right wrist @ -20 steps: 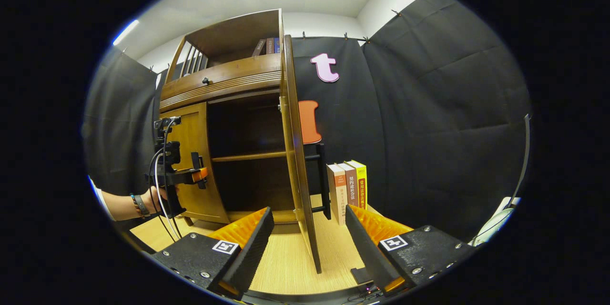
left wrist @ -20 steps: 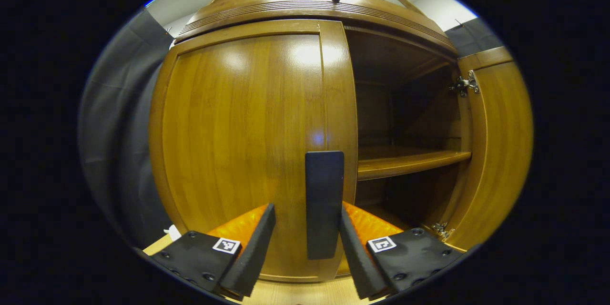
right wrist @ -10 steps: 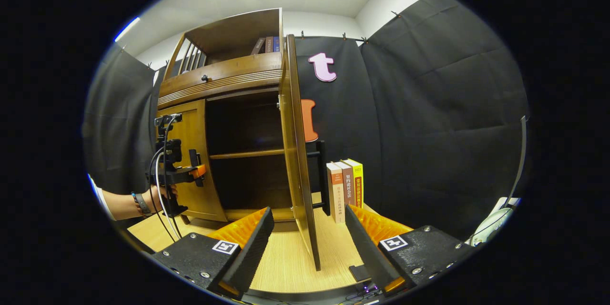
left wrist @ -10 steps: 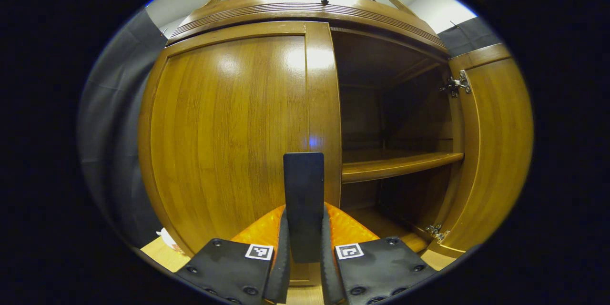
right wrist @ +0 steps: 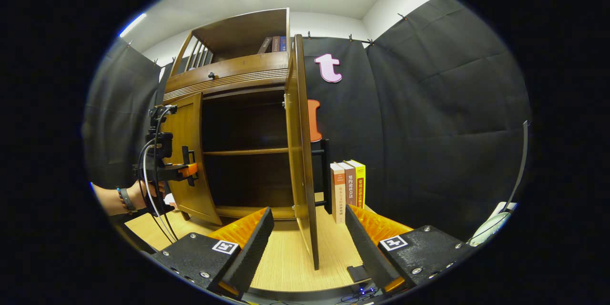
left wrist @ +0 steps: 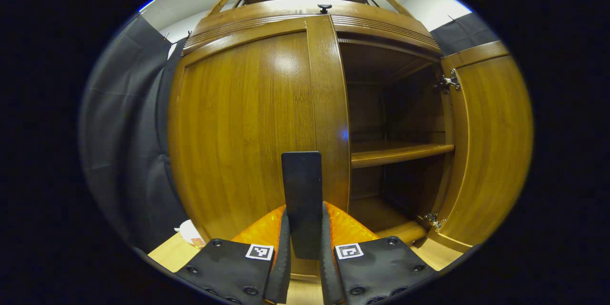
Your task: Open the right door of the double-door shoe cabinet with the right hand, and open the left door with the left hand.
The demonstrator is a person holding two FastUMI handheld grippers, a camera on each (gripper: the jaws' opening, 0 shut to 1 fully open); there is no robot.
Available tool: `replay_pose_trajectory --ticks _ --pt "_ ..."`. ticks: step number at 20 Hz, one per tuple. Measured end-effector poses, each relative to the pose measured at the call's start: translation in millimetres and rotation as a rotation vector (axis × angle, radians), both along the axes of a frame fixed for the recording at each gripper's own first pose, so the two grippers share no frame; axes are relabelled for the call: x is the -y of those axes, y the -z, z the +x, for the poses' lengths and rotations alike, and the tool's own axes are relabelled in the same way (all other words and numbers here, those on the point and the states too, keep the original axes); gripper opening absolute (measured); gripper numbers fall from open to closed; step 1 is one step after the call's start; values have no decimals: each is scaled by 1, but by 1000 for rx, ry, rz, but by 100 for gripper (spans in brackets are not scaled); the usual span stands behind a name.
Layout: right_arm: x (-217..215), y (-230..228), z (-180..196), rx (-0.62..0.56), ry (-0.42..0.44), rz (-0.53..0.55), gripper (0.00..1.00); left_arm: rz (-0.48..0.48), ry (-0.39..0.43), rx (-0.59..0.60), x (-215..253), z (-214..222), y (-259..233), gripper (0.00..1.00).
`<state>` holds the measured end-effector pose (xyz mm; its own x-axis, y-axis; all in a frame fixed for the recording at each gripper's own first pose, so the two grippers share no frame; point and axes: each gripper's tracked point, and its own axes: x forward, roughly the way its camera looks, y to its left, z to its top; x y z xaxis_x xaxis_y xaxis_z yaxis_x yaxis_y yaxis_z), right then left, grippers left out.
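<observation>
Clearly the left gripper (left wrist: 303, 252) pinches the dark handle (left wrist: 301, 200) of the left door (left wrist: 248, 124), barely ajar beside the wide-open right door (right wrist: 300, 162) — a skewed pull could slip it off — while the right gripper (right wrist: 307, 243) gapes empty, straddling that right door's edge.

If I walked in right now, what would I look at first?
Probably the big shiny wooden shoe cabinet in the middle, with its right door swung wide open so you can see the dark shelf inside. Next, the left gripper, its jaws squeezed on the dark handle of the left door. Three bright books stand on the floor to the right of the cabinet.
</observation>
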<state>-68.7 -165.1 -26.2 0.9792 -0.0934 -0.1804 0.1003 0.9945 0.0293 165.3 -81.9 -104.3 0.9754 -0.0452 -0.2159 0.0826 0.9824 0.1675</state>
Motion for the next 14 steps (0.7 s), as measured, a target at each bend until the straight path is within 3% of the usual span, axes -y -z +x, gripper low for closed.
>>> replay_pose_trajectory --ticks 5,14 --pt "-10 -1 4 8 -50 22 92 22 -77 6 -37 -57 -18 34" --pt "-24 -5 13 32 -119 11 92 67 -194 41 -123 -119 -47 18"
